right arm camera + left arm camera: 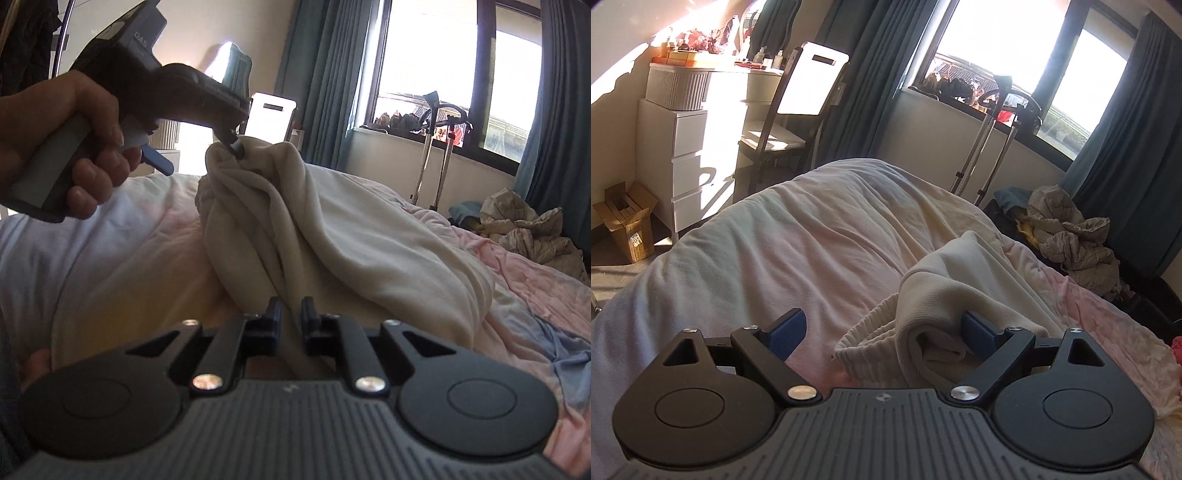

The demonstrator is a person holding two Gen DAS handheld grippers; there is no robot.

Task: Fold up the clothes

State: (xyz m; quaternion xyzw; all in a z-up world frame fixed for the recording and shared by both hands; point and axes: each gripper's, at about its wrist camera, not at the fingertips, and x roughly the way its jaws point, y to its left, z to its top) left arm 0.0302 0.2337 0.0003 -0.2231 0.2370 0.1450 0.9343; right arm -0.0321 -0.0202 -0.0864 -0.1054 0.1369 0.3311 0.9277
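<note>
A cream sweatshirt (964,280) with a ribbed hem lies bunched on the bed (775,251). My left gripper (882,328) is open wide; the sweatshirt's folded edge hangs over its right finger (977,332) and lies between the fingers. In the right wrist view the left gripper (236,146) holds the sweatshirt (332,236) raised in a peak above the bed. My right gripper (291,314) is nearly shut, with a fold of the sweatshirt between its fingers at the garment's near lower edge.
The bed has a pale pink and white cover (110,266). A pile of crumpled clothes (1071,236) lies at the bed's far right. A white drawer unit (683,162) and chair (798,110) stand at the left; a metal stand (993,136) stands by the window.
</note>
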